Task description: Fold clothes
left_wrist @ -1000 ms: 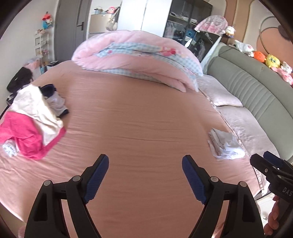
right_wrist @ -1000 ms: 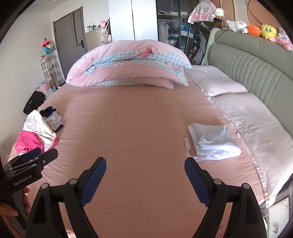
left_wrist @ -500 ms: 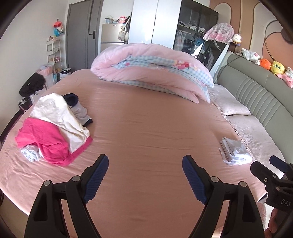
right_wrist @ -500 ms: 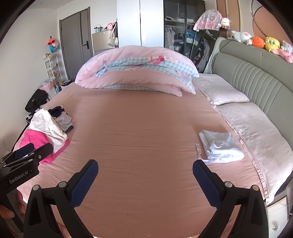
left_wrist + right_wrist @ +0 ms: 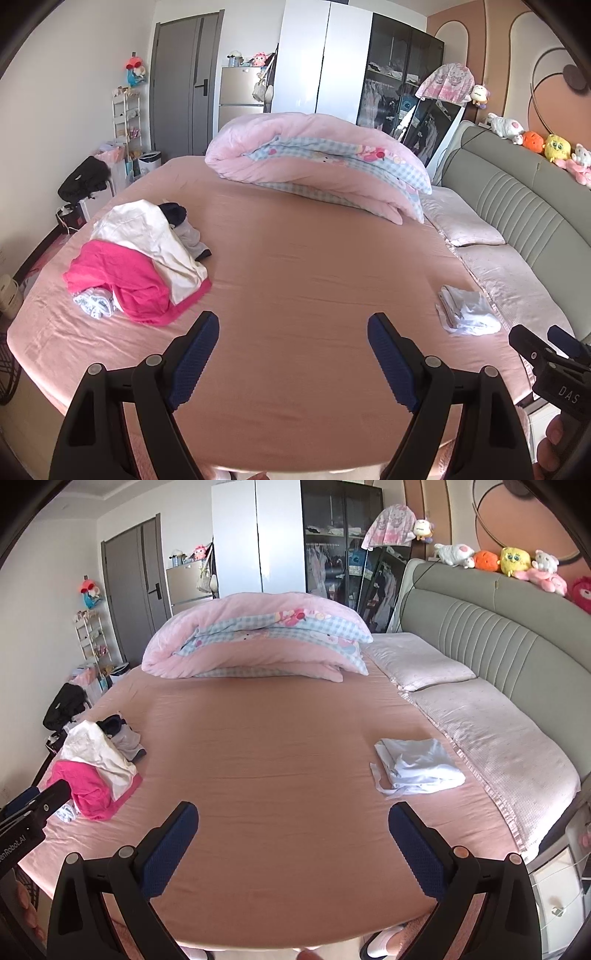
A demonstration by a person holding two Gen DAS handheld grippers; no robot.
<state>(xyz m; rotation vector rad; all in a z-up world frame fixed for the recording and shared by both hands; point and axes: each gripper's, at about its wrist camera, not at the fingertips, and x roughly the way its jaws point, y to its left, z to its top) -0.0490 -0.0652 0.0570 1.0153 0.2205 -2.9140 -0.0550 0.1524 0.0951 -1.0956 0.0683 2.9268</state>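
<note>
A pile of unfolded clothes lies at the bed's left side: a bright pink garment, a cream one on top, dark and grey pieces behind. A folded white garment rests on the right side beside the pillows. My left gripper hangs open over the near edge of the pink sheet, nothing between its blue pads. My right gripper is open too, equally empty, above the same edge. Each gripper shows at the border of the other's view.
A rolled pink and checked duvet sits at the far end of the bed. Two pale pillows line the grey headboard on the right, with plush toys on top. Wardrobe, door and shelf stand behind.
Both grippers have pulled back and risen from the bed, so more of the sheet and its near edge shows. The right gripper's jaws widened. The clothes lie as before.
</note>
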